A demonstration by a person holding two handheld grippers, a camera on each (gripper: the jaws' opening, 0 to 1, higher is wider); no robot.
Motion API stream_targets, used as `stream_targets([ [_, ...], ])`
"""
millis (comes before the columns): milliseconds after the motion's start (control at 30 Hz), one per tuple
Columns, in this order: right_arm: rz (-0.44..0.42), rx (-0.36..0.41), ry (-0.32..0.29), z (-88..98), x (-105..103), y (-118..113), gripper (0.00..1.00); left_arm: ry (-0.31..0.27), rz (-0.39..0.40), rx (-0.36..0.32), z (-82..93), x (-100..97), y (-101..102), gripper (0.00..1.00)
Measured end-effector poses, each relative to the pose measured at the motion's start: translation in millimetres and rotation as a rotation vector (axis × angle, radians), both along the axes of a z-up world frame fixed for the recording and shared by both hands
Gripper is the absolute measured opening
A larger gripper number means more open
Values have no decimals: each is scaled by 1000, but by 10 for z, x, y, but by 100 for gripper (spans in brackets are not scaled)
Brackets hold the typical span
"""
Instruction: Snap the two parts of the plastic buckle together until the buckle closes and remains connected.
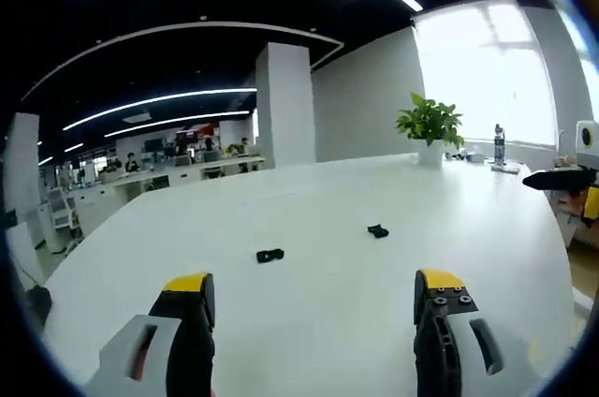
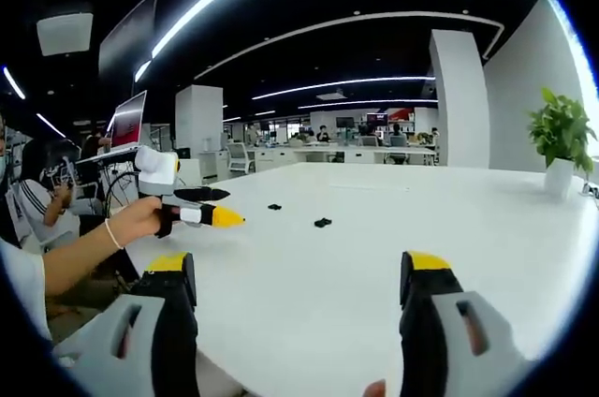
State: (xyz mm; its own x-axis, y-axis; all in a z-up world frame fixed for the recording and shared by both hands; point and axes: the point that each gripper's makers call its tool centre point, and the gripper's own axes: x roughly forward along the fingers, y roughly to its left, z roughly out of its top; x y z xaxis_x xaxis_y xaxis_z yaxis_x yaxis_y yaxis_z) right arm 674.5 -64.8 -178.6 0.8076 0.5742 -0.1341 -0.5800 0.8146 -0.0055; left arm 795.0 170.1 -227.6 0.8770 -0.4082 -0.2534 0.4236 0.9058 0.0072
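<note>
Two small black buckle parts lie apart on the white table (image 1: 309,313). In the left gripper view one buckle part (image 1: 270,256) is left of centre and the other buckle part (image 1: 378,230) is further right. My left gripper (image 1: 314,291) is open, its yellow-tipped jaws well short of both. In the right gripper view the same parts appear as one dark piece (image 2: 274,207) and another dark piece (image 2: 323,223) far ahead. My right gripper (image 2: 298,271) is open and holds nothing. The left gripper (image 2: 211,207), held by a hand, enters that view from the left.
A potted plant (image 1: 430,127) in a white pot stands at the table's far edge, with a bottle (image 1: 500,146) near the window. A black chair back (image 1: 559,179) sits at the right edge. Desks, a pillar (image 1: 284,105) and seated people fill the office beyond.
</note>
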Motion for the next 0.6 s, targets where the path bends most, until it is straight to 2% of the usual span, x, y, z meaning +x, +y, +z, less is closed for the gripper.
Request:
stream_targets([
  [267,-6,0,1,-6,-2,-22,91,22,18,21,-40,201,90,89],
  [433,-8,3,6,-30,21,-29,91,33,6,19,-46,305,78,88],
  [600,-11,6,10,-63,58,-38,91,22,-8,16,-14,344,14,88],
])
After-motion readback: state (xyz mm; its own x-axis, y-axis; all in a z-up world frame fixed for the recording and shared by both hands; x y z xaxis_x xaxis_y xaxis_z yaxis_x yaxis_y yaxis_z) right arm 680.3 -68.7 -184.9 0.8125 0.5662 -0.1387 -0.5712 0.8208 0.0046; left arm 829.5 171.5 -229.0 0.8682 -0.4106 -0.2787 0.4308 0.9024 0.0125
